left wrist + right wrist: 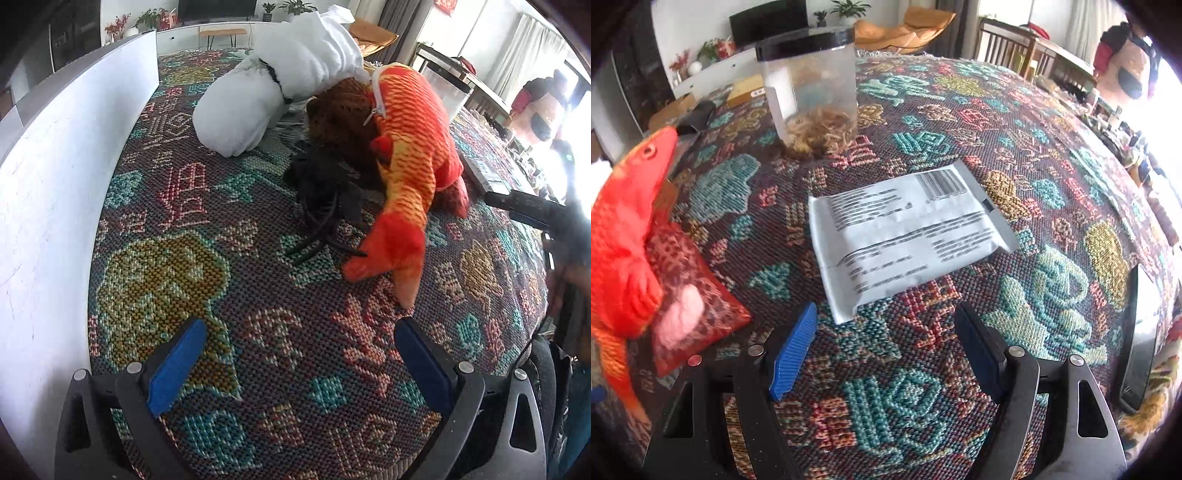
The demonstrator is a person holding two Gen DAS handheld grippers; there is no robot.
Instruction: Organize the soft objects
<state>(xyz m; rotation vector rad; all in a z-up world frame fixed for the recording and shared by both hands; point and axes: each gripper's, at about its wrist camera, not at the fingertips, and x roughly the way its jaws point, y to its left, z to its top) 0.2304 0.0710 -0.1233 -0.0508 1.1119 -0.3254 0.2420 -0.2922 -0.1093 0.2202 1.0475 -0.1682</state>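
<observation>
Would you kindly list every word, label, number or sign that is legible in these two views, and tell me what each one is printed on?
No text can be read in either view.
Grey packet: lines of print and a barcode, all too blurred to read.
Woven tablecloth: character-like motifs woven in, not legible as words.
Red hanging on the far wall: too small to read.
Clear jar: no label visible.

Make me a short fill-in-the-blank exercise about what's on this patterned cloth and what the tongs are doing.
1. The plush fish is mostly ____ in colour.
2. The clear jar has a ____ lid.
3. The grey packet lies ____ on the woven cloth.
4. The left tongs and the right tongs both hold ____.

Missing words: orange; black; flat; nothing
</observation>
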